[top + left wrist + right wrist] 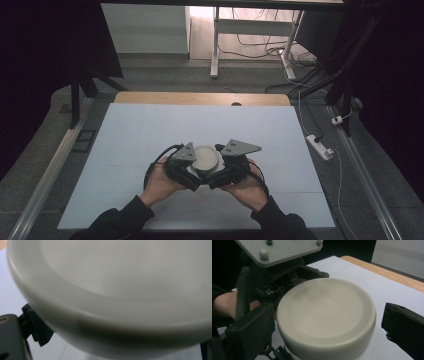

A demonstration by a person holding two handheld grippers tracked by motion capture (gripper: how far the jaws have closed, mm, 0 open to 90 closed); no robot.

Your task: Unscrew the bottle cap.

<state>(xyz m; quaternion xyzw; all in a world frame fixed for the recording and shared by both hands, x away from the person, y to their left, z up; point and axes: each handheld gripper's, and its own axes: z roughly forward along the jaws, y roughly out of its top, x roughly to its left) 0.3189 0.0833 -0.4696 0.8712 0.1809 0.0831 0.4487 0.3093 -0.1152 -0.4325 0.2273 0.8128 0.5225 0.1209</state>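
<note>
— Where are the claws?
— Both flank a cream round lidded container [206, 157] near the middle of the white table cover [150, 130]. The right gripper [226, 176] is spread, one jaw clearly off the wall. The left gripper [189, 172] is too close; I cannot tell.
— Any writing?
— A faint stamp on the lid [325, 311], unreadable. Contents hidden.

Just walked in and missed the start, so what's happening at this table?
A person holds a gripper in each hand, both brought up to a round cream-white lid or container on the white table sheet. The left gripper is at its left side, the right gripper at its right. In the right gripper view, that gripper's jaws stand apart on either side of it, not clamping. Whether the left gripper grips it is unclear.
</note>
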